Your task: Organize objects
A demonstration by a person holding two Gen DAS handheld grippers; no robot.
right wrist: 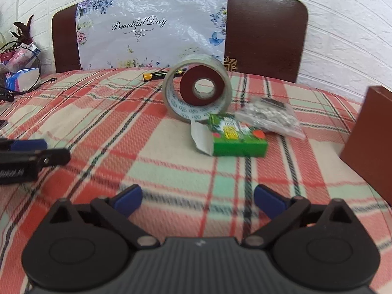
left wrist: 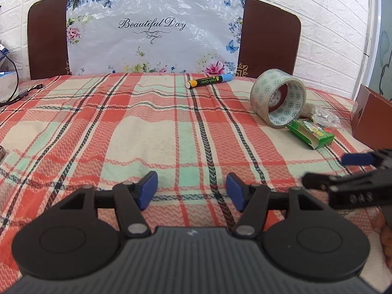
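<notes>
Tape roll point(right wrist: 198, 88) well beyond open right tongs point(right wrist: 197, 202).

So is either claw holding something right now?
No. The left claw and right claw are both open, with only the plaid cloth between their pads.

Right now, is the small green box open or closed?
Open. In the right wrist view, the green box has its pale end flap folded outward on the left; whether anything is inside cannot be told.

Tape roll point(right wrist: 197, 89), perhaps touching green box point(right wrist: 238, 138)
</notes>
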